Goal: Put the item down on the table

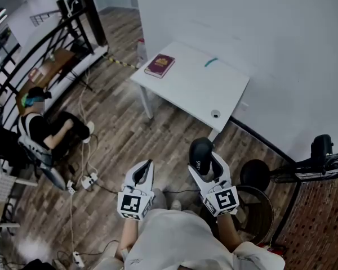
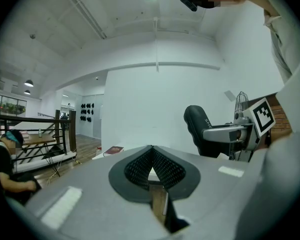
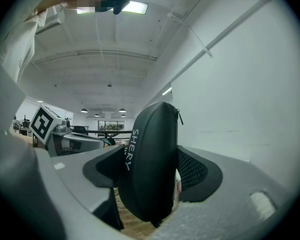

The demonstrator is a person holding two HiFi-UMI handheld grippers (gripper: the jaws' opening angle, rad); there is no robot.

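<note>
Your white table stands well ahead across the wood floor, its top open between the maroon book at the far corner and the near edge. You hold both grippers low and pointing forward. The right gripper clamps the smooth, rounded black zip case upright between ribbed pads, off the table, and the left gripper has its jaws closed together on nothing.

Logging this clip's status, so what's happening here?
A person holds a black zip case between the fingers of the right gripper. The left gripper is shut and empty. The white table, with a dark red book on it, lies ahead across the floor; the case is not on it yet.
</note>
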